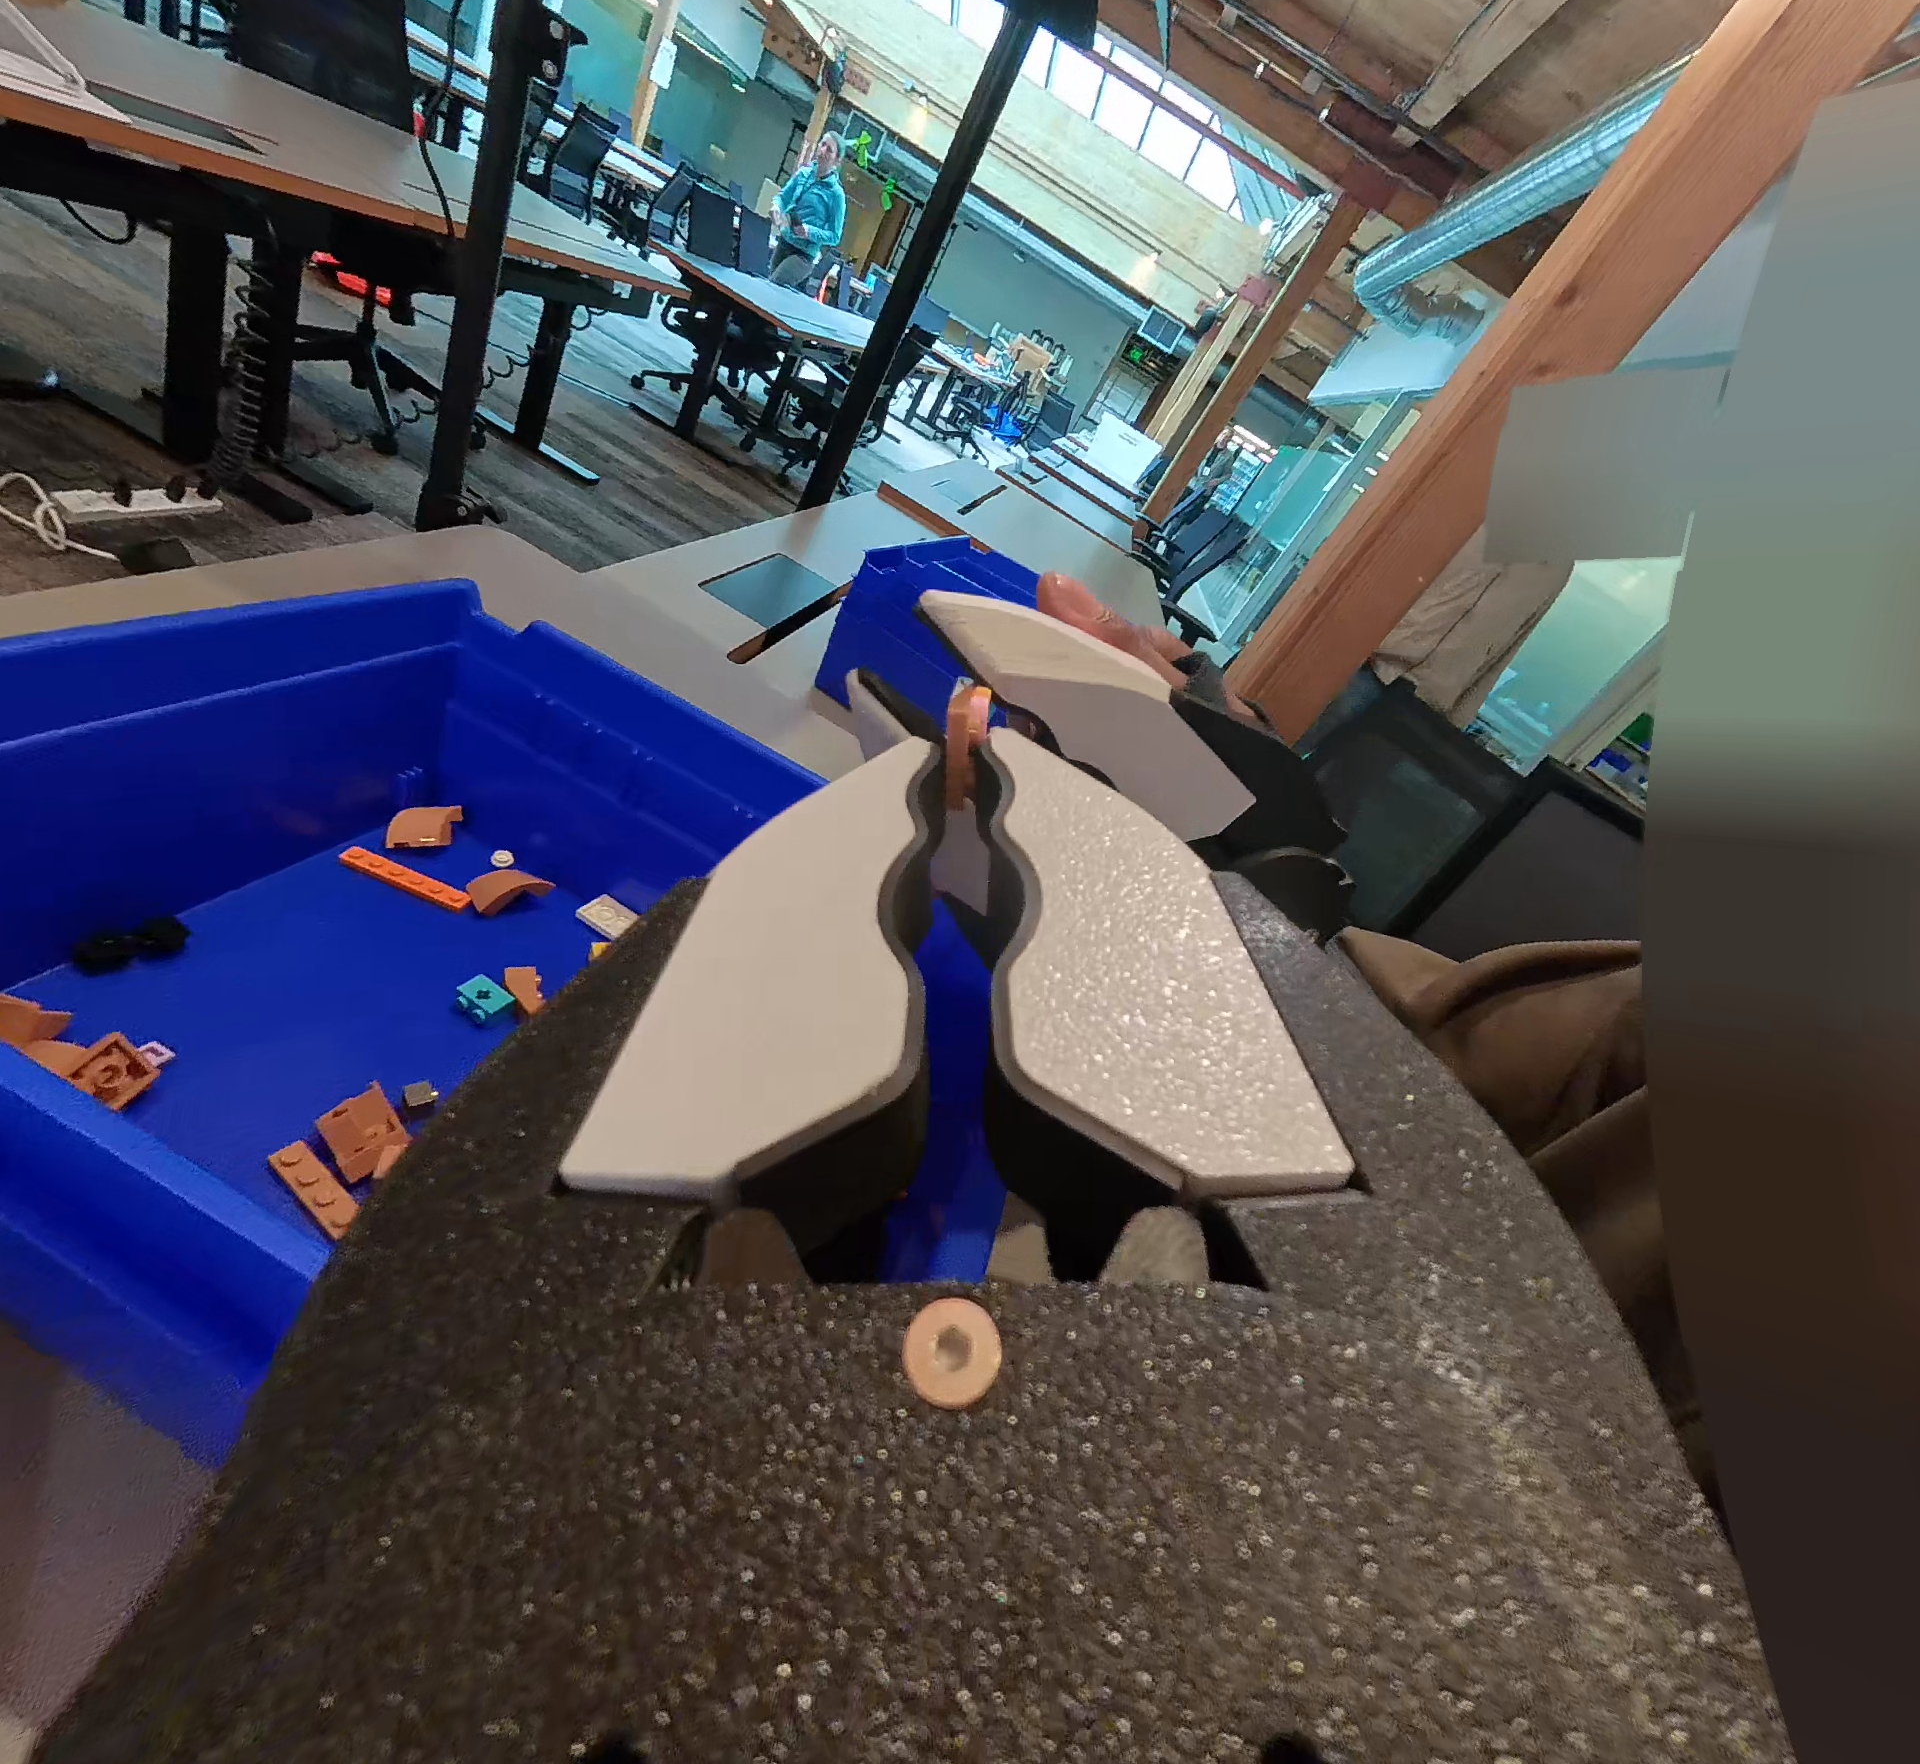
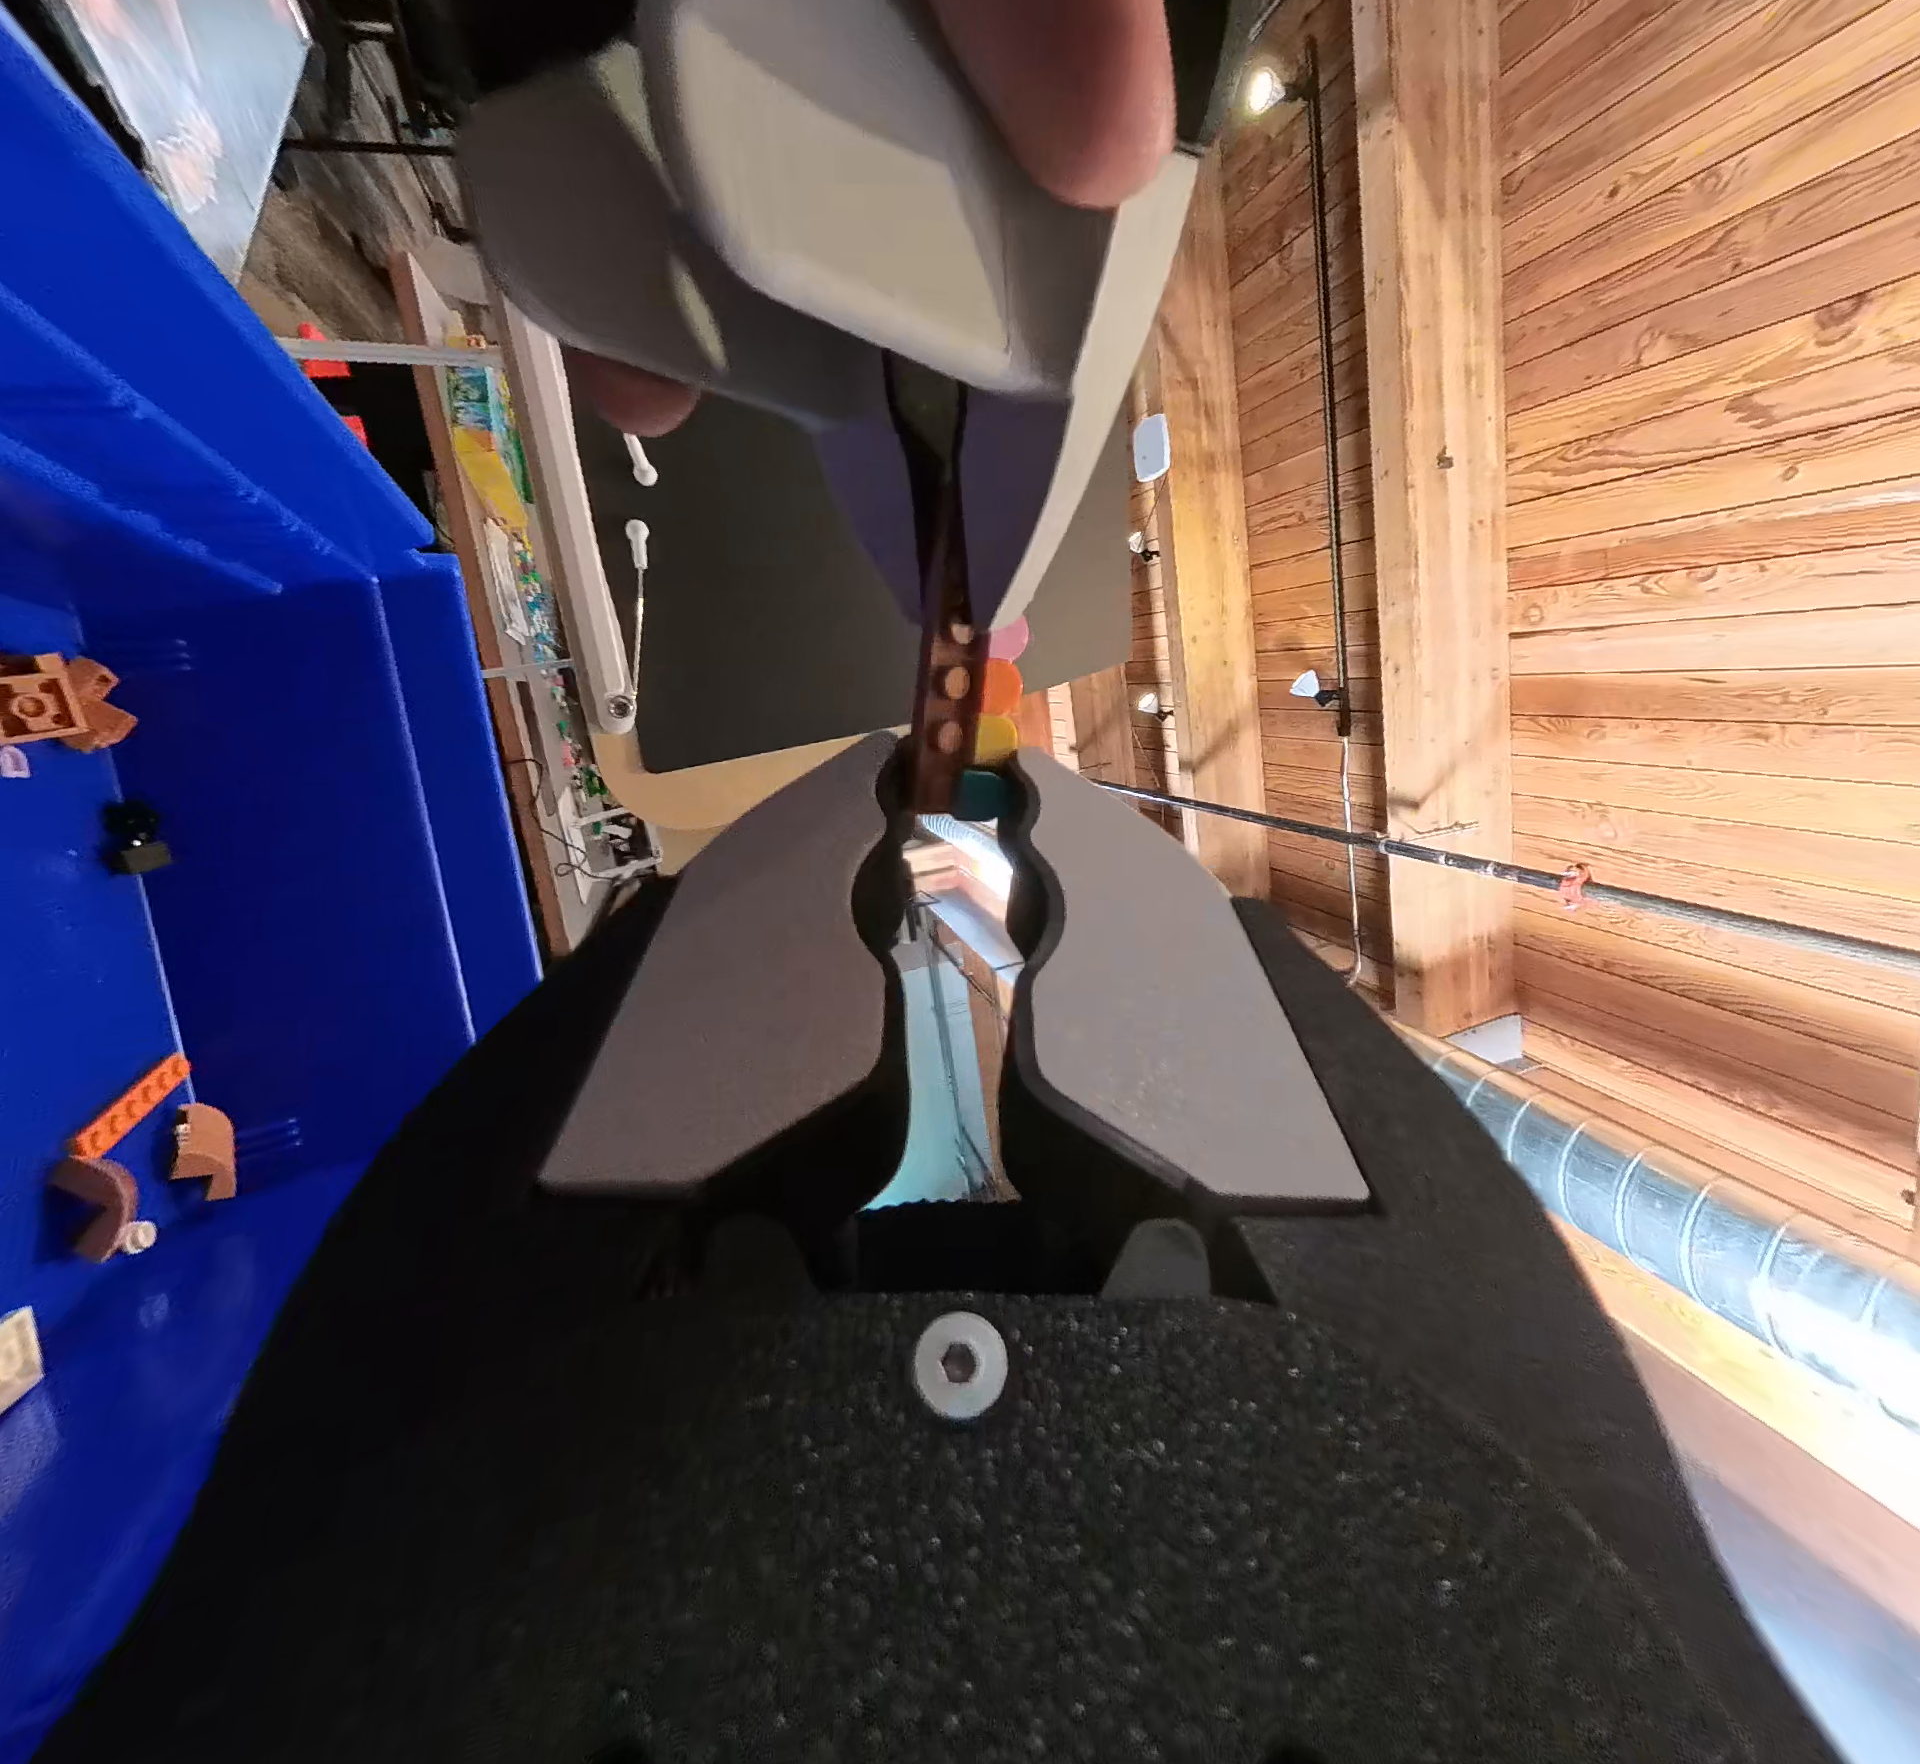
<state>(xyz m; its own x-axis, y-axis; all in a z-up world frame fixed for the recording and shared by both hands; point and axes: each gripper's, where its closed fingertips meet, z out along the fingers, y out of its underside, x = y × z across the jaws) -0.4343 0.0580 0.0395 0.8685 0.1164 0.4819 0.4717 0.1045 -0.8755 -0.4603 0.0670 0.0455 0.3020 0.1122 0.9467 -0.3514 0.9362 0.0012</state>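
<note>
My left gripper [image 1: 961, 760] is shut on one end of a narrow brown studded plate [image 1: 962, 738], held in the air over the right end of a blue bin [image 1: 260, 634]. My right gripper [image 2: 954, 784] is shut on the plate's other end [image 2: 954, 706]. Pink [image 2: 1008, 639], orange, yellow and teal rounded tiles sit in a row along the plate's side. The two grippers meet tip to tip. The right gripper [image 1: 1081, 706] shows beyond my left one, with a thumb [image 1: 1081, 608] on it. The left gripper [image 2: 831, 208] fills the top of the right wrist view.
The blue bin [image 2: 312, 675] holds several loose bricks: an orange long plate [image 1: 405, 880], brown arches [image 1: 506, 888], a black piece [image 1: 130, 943], a teal piece [image 1: 483, 997]. A second blue bin [image 1: 883, 613] stands on the grey table [image 1: 665, 592]. Black stand poles [image 1: 488, 260] and a wooden post [image 1: 1558, 343] rise behind. Only a small space, under 4 cm, lies between the two pairs of fingers.
</note>
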